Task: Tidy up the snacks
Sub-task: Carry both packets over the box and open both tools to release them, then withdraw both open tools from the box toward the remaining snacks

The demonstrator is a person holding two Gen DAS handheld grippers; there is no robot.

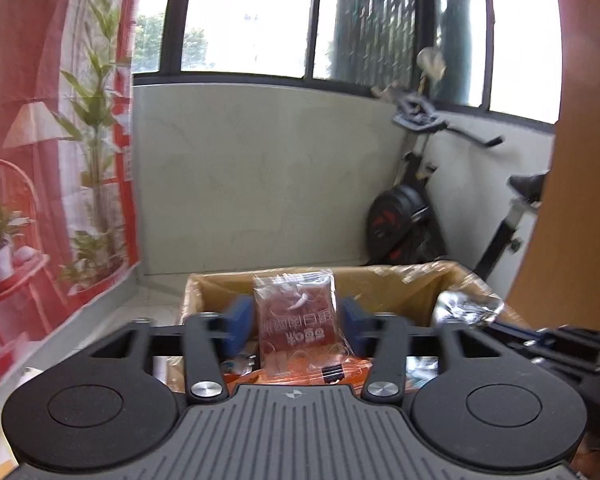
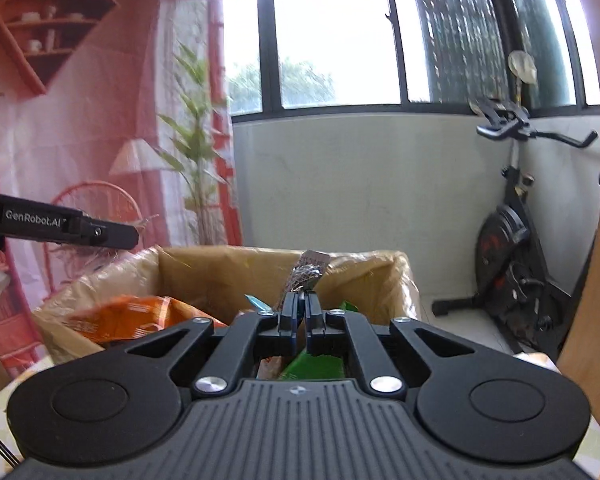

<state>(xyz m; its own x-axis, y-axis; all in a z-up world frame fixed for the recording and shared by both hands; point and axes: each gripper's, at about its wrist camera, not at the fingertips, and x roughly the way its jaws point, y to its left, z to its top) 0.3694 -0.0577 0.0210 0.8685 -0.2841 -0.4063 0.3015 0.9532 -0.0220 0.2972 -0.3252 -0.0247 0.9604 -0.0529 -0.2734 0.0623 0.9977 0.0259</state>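
Both tools over box (image 1: 384,280) – left tool (image 1: 295,320) open around red packet (image 1: 296,312), right tool (image 2: 301,312) pinching silver wrapper (image 2: 306,274). Next – drop both inside.

A cardboard box (image 2: 364,276) stands open at the top, free to enter from above. Snack packets, including an orange bag (image 2: 140,316), crowd its floor. An exercise bike (image 2: 512,240) blocks the far right.
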